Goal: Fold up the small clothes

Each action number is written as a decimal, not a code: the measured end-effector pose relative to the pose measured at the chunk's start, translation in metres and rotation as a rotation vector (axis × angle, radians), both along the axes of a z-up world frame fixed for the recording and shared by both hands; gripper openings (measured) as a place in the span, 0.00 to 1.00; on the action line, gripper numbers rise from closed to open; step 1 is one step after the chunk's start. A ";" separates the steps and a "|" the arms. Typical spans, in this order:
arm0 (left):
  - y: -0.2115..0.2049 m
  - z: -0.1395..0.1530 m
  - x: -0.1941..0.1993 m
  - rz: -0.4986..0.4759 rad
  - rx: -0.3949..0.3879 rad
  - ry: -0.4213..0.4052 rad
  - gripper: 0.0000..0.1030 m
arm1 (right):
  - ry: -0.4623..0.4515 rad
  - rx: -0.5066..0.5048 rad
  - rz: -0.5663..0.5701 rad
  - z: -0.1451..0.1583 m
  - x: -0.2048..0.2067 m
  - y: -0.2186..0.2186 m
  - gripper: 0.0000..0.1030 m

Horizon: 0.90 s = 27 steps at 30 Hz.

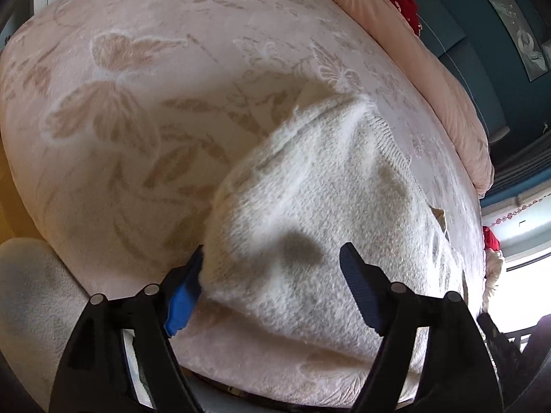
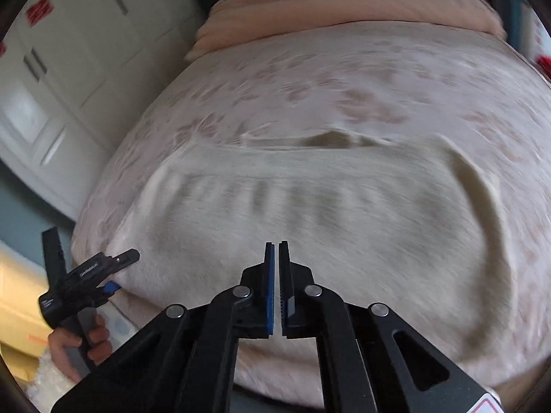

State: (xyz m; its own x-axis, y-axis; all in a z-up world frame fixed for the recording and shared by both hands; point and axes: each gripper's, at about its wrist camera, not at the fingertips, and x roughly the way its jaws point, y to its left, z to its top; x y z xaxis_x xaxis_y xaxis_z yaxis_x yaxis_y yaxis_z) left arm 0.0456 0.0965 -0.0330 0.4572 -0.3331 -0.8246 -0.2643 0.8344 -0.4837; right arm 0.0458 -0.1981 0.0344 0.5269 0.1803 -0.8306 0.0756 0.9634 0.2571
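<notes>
A cream fuzzy knit garment [image 1: 310, 213] lies spread on the pink patterned bed [image 1: 120, 110]. My left gripper [image 1: 275, 261] is open, its jaws straddling the garment's near edge, one blue pad [image 1: 184, 292] against the left fold. In the right wrist view the garment [image 2: 327, 213] fills the middle, blurred. My right gripper [image 2: 277, 251] is shut and empty, hovering over the garment's near part. The left gripper [image 2: 113, 275] shows at the garment's left corner, held by a hand.
A folded peach quilt [image 2: 344, 3] lies at the bed's far end with something red [image 1: 403, 0] behind it. White wardrobe doors [image 2: 69, 62] stand left of the bed. A blue wall [image 1: 482, 69] and a bright window [image 1: 523, 275] are at the right.
</notes>
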 end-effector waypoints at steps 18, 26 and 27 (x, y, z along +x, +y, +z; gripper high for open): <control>-0.012 0.063 0.020 -0.102 -0.068 -0.213 0.18 | 0.168 -0.113 0.040 -0.096 0.095 0.033 0.00; -0.177 0.184 -0.011 -0.521 -0.041 -0.492 0.18 | 0.059 0.347 -0.111 -0.067 0.037 -0.054 0.07; -0.198 0.187 -0.018 -0.569 -0.035 -0.507 0.18 | 0.026 0.350 -0.145 -0.056 0.016 -0.073 0.08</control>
